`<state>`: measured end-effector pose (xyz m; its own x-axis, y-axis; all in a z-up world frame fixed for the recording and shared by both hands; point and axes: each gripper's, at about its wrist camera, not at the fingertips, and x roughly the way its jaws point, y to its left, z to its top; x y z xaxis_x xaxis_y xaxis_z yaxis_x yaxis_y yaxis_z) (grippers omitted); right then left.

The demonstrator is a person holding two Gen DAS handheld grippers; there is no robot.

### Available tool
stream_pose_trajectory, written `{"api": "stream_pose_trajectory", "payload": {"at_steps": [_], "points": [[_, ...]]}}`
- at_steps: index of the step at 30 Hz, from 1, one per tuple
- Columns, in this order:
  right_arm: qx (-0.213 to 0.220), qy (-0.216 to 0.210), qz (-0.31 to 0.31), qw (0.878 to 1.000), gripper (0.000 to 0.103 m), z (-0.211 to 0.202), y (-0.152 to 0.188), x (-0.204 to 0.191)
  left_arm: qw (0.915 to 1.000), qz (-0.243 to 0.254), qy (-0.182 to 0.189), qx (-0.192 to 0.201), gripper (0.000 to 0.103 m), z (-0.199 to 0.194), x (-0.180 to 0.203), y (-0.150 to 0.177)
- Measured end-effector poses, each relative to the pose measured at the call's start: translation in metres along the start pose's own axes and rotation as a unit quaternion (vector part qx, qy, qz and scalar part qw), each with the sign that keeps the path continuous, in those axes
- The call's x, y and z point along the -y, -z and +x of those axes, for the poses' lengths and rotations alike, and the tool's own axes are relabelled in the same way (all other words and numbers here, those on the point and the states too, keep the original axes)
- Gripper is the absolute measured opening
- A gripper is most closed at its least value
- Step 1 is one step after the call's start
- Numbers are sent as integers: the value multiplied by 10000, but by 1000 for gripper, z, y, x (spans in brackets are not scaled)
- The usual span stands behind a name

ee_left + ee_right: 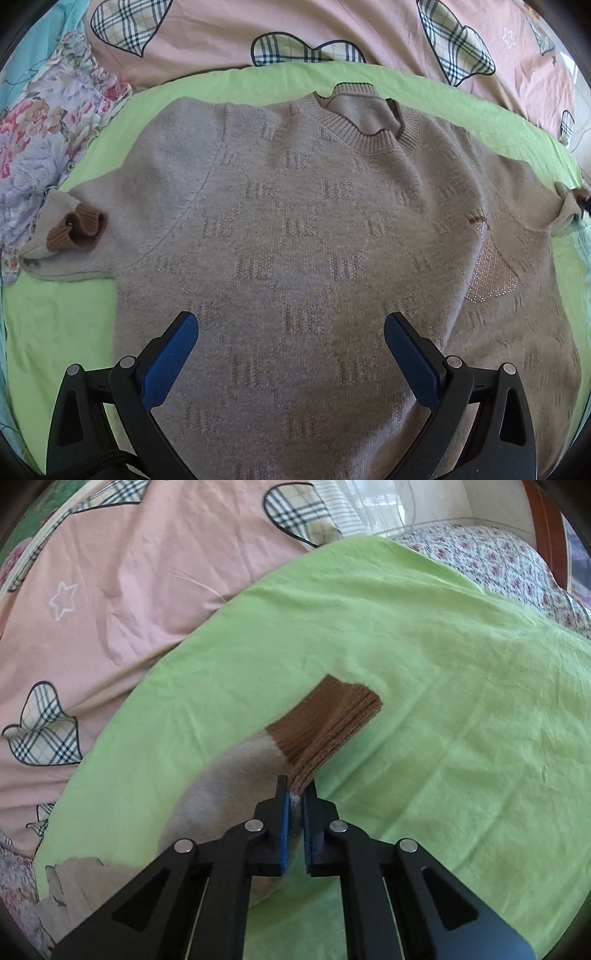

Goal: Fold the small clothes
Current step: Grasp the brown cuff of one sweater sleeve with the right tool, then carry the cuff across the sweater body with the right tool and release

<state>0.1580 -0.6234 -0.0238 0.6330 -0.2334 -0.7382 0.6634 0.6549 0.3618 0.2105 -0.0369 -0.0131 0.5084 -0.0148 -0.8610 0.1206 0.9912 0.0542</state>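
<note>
A beige knit sweater with a repeated woven pattern lies flat, front up, on a green sheet. Its neckline points to the far side. The left sleeve ends in a brown cuff at the left edge. My left gripper hovers open over the sweater's lower body, with nothing between its blue pads. In the right wrist view my right gripper is shut on the other sleeve, right at the edge of its brown ribbed cuff, which sticks out past the fingertips.
A pink quilt with plaid hearts lies beyond the green sheet. Floral fabric is bunched at the left. A flowered pillow sits at the far right, beside a wooden bed frame.
</note>
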Motion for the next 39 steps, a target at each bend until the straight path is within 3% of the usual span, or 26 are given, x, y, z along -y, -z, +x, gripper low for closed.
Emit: {"api": "stream_pose_trajectory", "payload": {"at_steps": [4, 8, 15, 20, 24, 27, 30, 32, 33, 36, 39], "points": [[-11, -815, -473, 9955, 7, -28, 14, -61, 9999, -91, 85, 59, 101, -4, -6, 2], [-301, -1746, -983, 9792, 7, -49, 47, -140, 9994, -259, 169, 133, 101, -12, -18, 4], [-1326, -3193, -1708, 9227, 7, -50, 137, -277, 9975, -582, 307, 240, 101, -25, -48, 12], [-2029, -3799, -1871, 8829, 7, -36, 207, -348, 9949, -842, 519, 210, 101, -26, -71, 19], [-2355, -3951, -2092, 8629, 7, -29, 246, -390, 9928, -923, 737, 214, 101, -23, -82, 18], [-2681, -3993, -2071, 8519, 10, -16, 269, -407, 9885, -989, 1121, 217, 101, -17, -87, 12], [-2996, -3899, -2018, 8470, 15, -4, 283, -406, 9825, -1048, 1532, 129, 101, -3, -85, 3], [-3115, -3926, -1924, 8437, 36, -3, 289, -403, 9791, -1060, 1738, 25, 101, 13, -80, -5], [-3068, -3939, -1898, 8454, 37, -5, 287, -399, 9772, -1073, 1830, -68, 101, 25, -77, -11], [-2743, -3930, -1843, 8581, 37, -18, 271, -382, 9742, -1193, 1903, -196, 101, 48, -74, -26], [-2323, -3892, -1731, 8744, 37, -40, 250, -354, 9697, -1315, 2061, -12, 99, 57, -72, -45]]}}
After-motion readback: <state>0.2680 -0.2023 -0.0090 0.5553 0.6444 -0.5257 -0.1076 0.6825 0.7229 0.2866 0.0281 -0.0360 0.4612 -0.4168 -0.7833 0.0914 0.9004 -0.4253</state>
